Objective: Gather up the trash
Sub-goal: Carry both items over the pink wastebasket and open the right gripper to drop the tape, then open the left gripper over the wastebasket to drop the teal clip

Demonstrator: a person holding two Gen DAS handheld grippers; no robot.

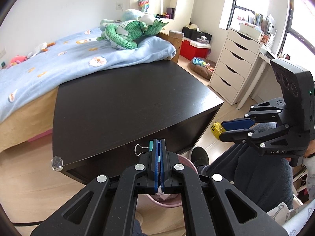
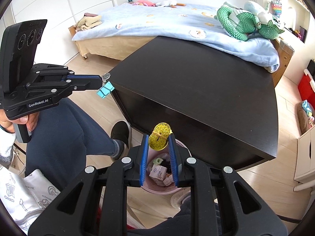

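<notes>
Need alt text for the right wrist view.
The right tool grips a coiled yellow tape measure above a pink plastic trash bin. At left, the left tool holds a teal binder clip beside a dark wooden table.

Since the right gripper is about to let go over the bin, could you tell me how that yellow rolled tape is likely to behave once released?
The yellow tape roll is a flat coil, so it may roll if it lands on edge. A rubber band crosses it, so it probably won't unspool. It looks light and soft; the right gripper pinches only its sides, and the pink bin sits below, so it should drop in harmlessly.
</notes>
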